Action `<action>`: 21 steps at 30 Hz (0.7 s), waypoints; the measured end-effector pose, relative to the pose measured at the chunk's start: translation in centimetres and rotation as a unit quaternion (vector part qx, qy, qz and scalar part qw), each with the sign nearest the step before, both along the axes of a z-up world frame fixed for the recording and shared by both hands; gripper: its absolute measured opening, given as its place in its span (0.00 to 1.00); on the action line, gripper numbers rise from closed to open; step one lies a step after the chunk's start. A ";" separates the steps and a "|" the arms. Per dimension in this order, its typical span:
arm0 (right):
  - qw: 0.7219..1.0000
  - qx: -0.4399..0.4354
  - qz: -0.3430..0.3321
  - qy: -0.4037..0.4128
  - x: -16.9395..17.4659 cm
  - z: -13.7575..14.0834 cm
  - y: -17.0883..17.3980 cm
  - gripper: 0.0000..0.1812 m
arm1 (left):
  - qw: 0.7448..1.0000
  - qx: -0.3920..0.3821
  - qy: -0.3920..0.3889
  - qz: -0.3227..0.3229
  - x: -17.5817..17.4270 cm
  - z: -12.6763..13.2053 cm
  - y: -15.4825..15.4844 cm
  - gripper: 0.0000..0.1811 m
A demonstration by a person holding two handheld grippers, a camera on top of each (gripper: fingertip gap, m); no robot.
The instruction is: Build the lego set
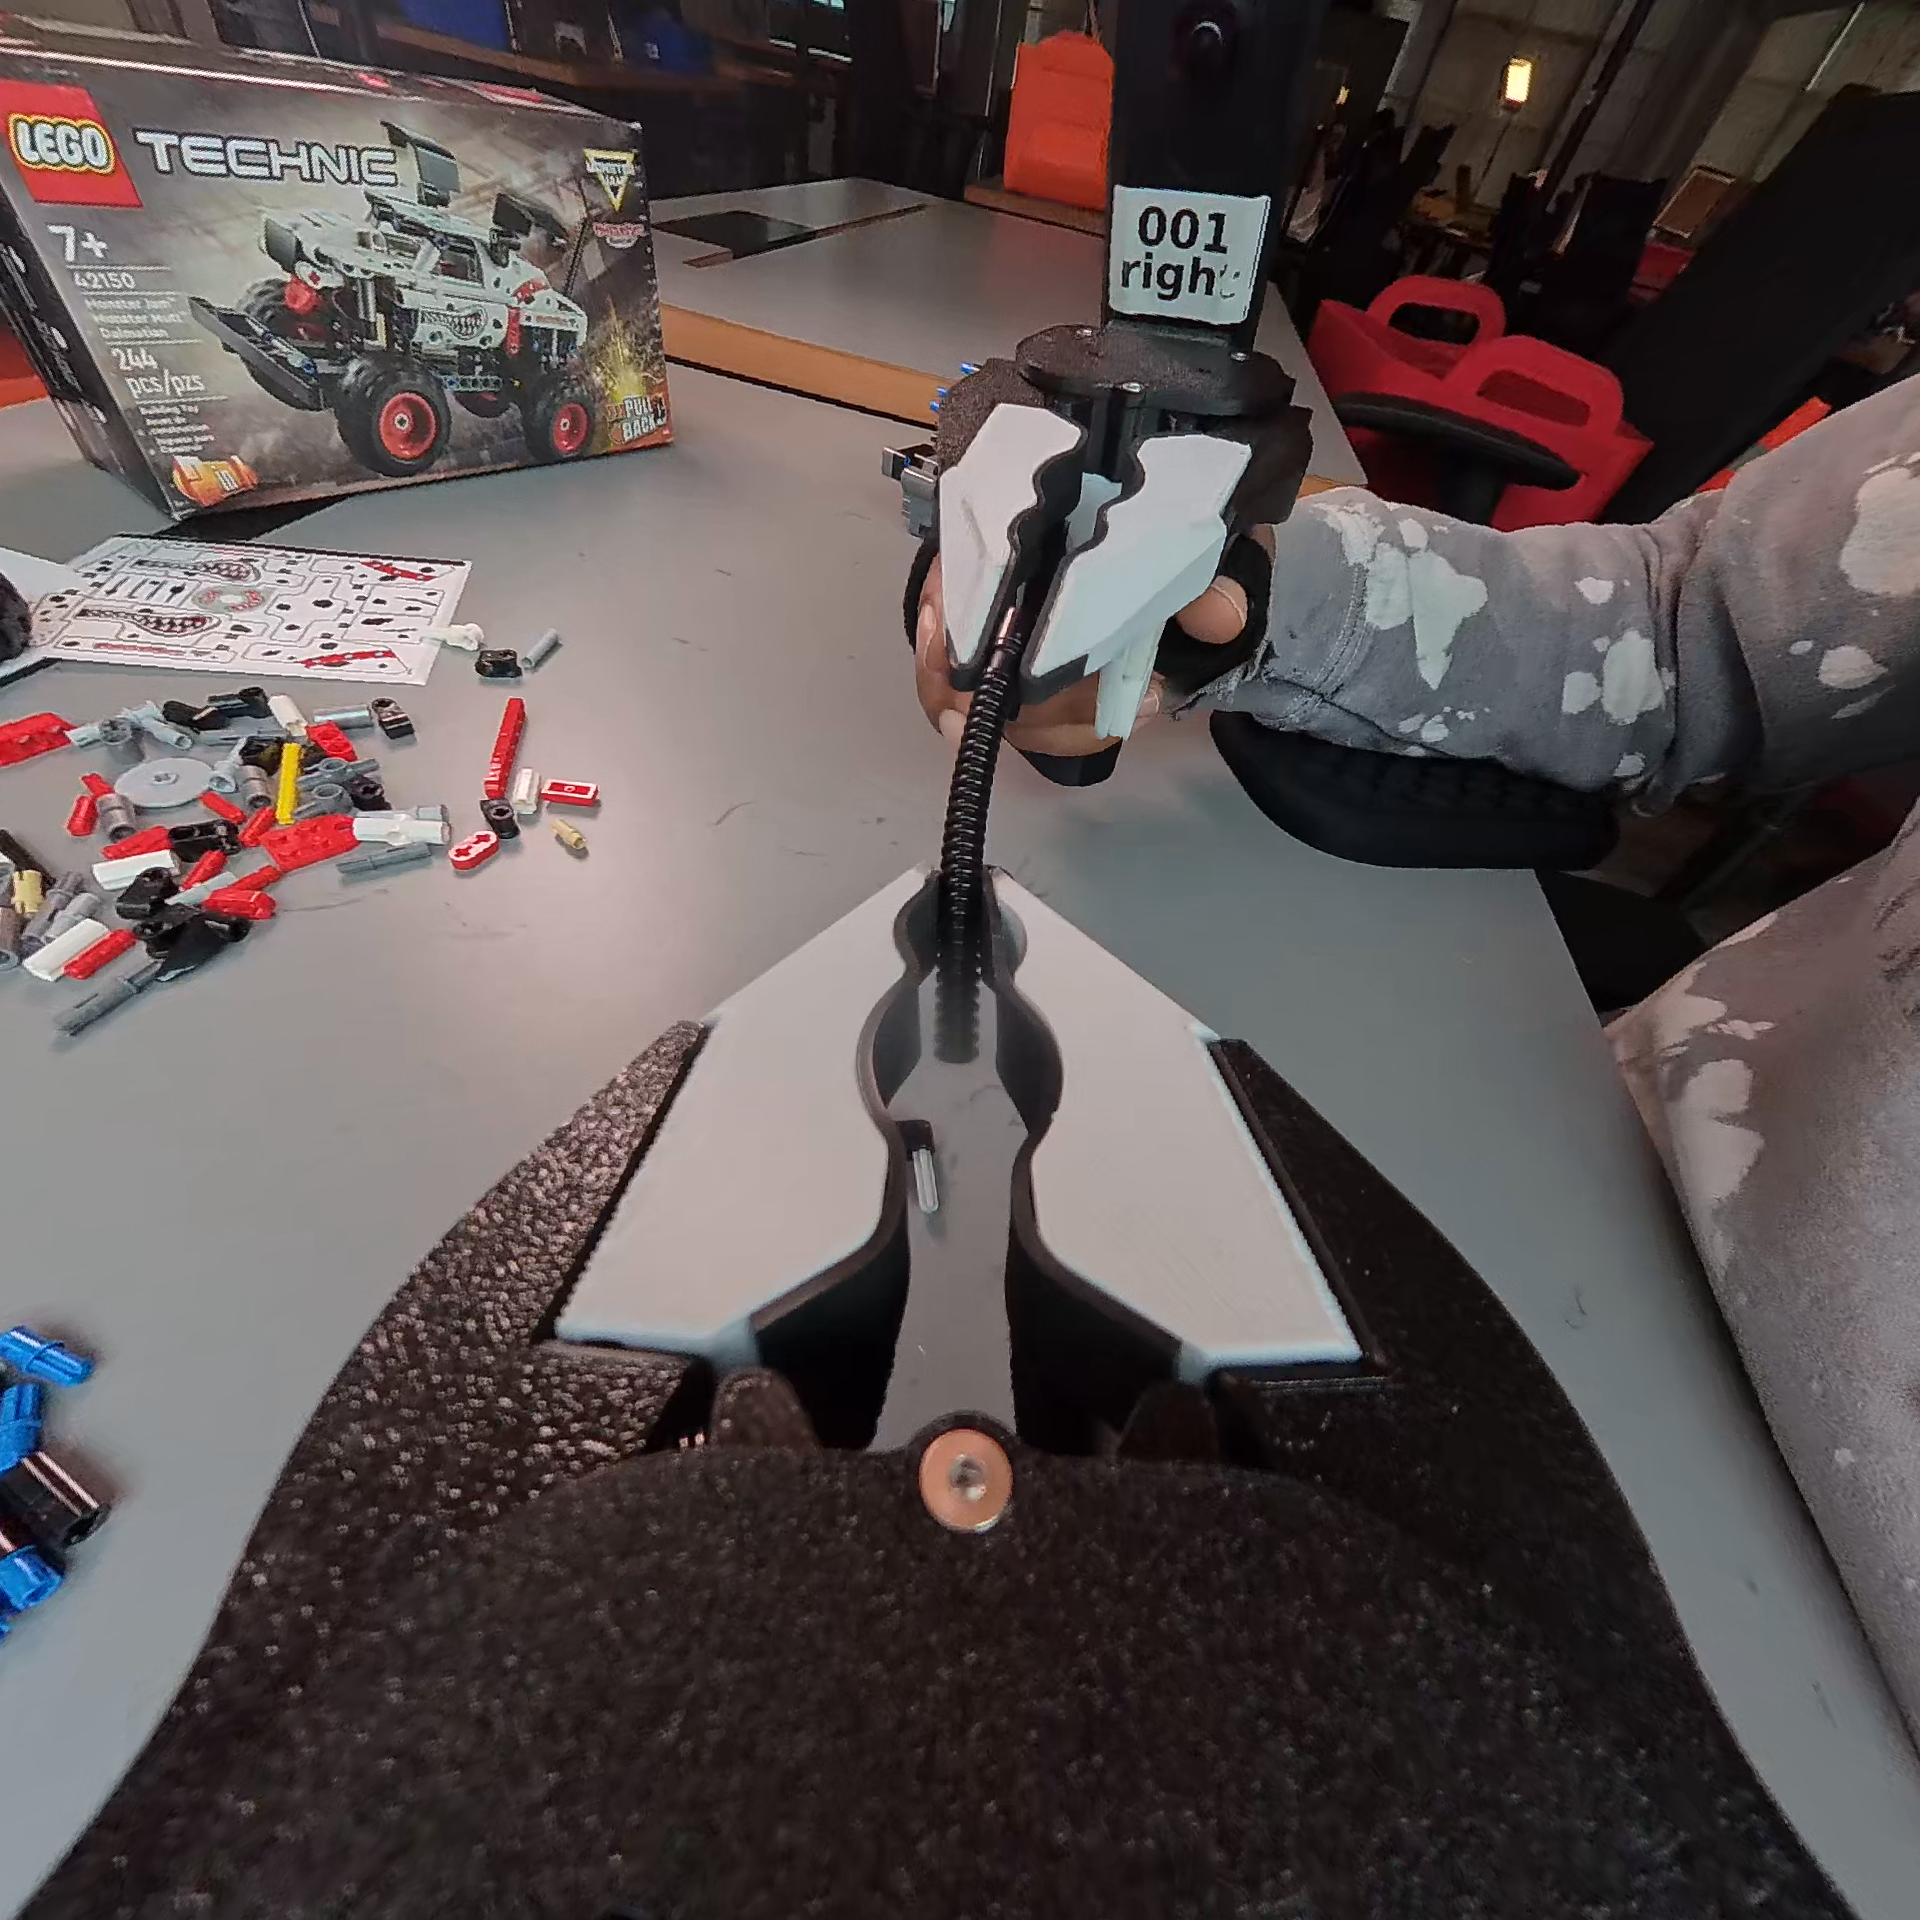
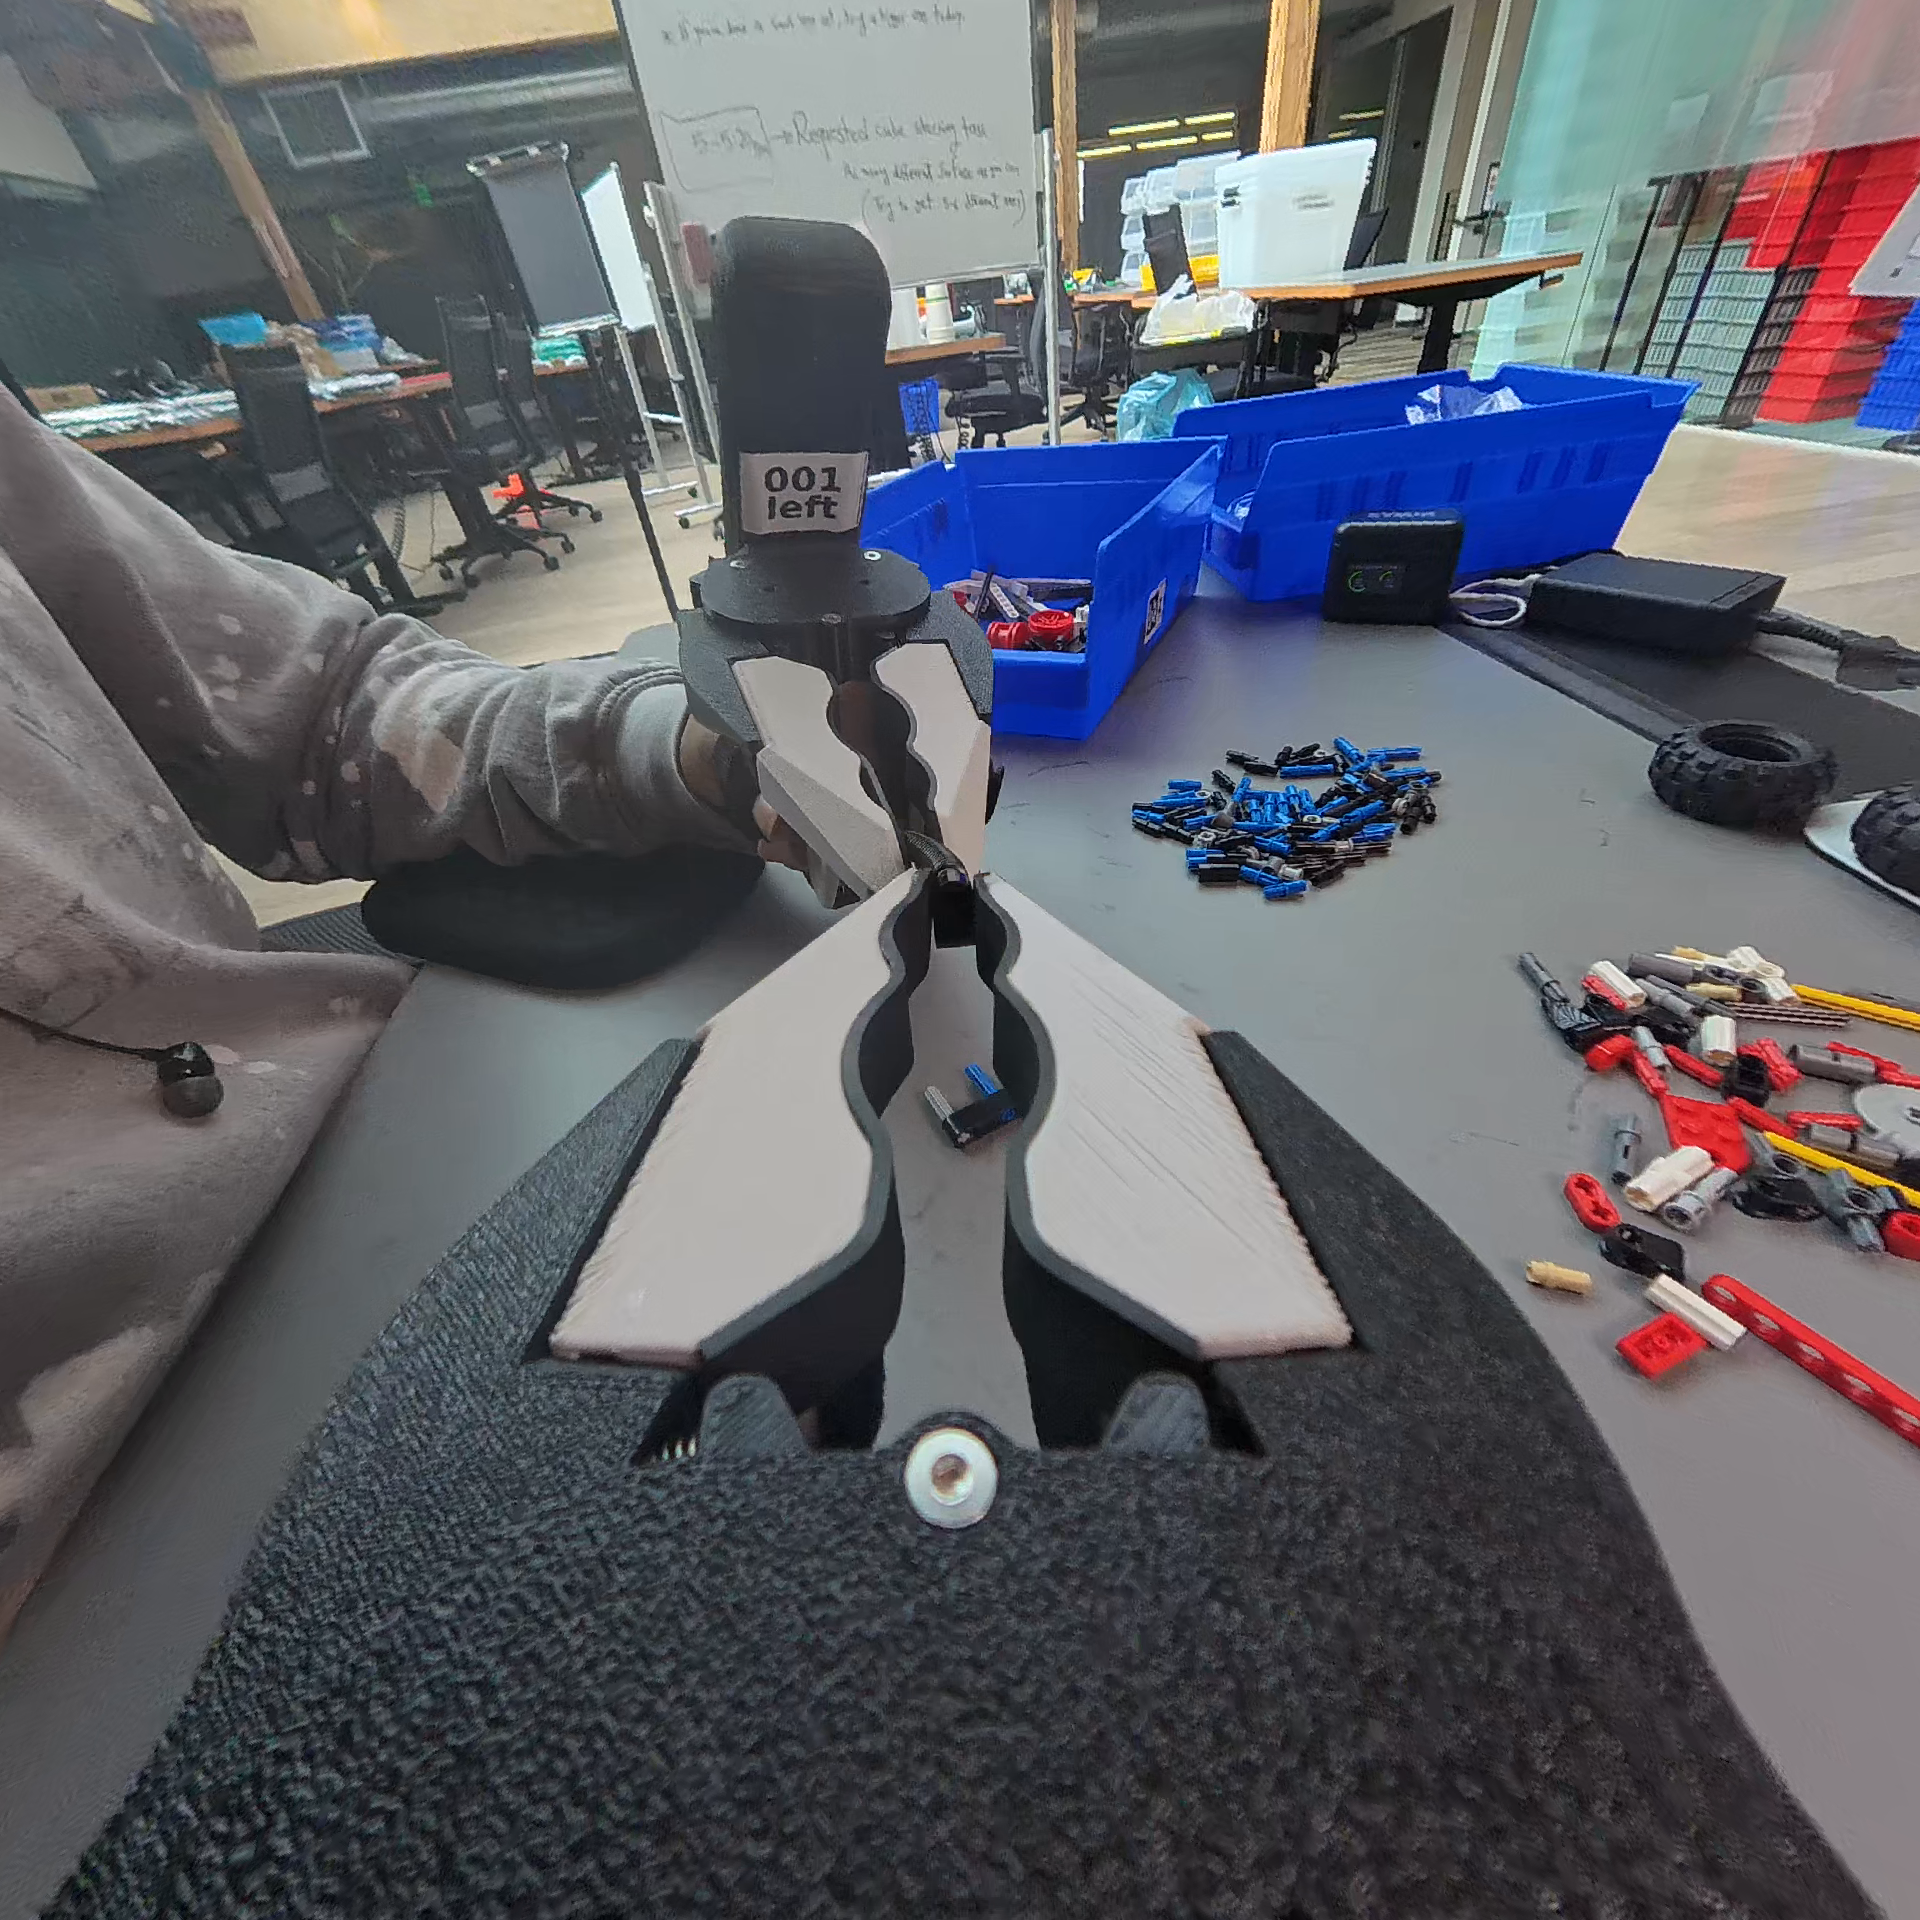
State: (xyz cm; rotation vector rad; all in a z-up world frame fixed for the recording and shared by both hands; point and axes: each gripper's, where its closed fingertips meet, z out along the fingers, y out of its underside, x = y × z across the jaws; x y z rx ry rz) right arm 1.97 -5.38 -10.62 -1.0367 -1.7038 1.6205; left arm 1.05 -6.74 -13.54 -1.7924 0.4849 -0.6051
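Note:
A black ribbed flexible hose (image 1: 971, 769) spans between my two grippers above the grey table (image 1: 727, 831). My left gripper (image 1: 961, 883) is shut on its near end. My right gripper (image 1: 1003, 649), held upright by a gloved hand, is shut on its far end. In the right wrist view my right gripper (image 2: 948, 894) pinches the hose's black end (image 2: 951, 920), and the left gripper (image 2: 930, 857) meets it tip to tip. A small grey pin (image 1: 923, 1179) lies on the table under my left fingers. A small black and blue piece (image 2: 971, 1112) lies under my right fingers.
The set's box (image 1: 312, 291) and a sticker sheet (image 1: 249, 608) stand far left, with loose red, grey and black parts (image 1: 208, 821) in front. Blue bins (image 2: 1091, 582), a pile of blue and black pins (image 2: 1288, 821) and tyres (image 2: 1740, 774) lie beyond. The grippers are tip to tip, or close to it.

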 end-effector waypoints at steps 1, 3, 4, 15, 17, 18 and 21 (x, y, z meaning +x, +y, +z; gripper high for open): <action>1.000 0.005 -0.001 -0.002 0.0 -0.1 0.1 0.04 | 1.000 -0.003 -0.002 -0.003 0.0 -0.1 0.1 0.03; 1.000 0.026 -0.007 -0.007 0.1 -0.6 0.5 0.05 | 1.000 -0.009 0.000 -0.012 0.1 -0.3 0.2 0.03; 0.999 0.041 -0.011 -0.009 0.1 -1.0 0.7 0.06 | 1.000 -0.010 0.006 -0.016 0.1 -0.4 0.3 0.03; 0.999 0.048 -0.011 -0.022 0.2 -1.8 1.5 0.04 | 0.996 -0.022 0.029 -0.079 0.7 -0.5 2.3 0.03; 0.999 0.044 -0.019 -0.021 0.2 -1.7 2.1 0.04 | 0.995 -0.028 0.028 -0.089 0.7 -0.2 2.8 0.03; 0.998 0.045 -0.023 -0.022 0.2 -1.7 2.3 0.04 | 0.995 -0.033 0.031 -0.094 0.7 -0.1 3.0 0.03; 0.998 0.053 -0.033 -0.021 0.3 -1.8 2.8 0.04 | 0.995 -0.035 0.031 -0.087 0.5 0.1 3.4 0.03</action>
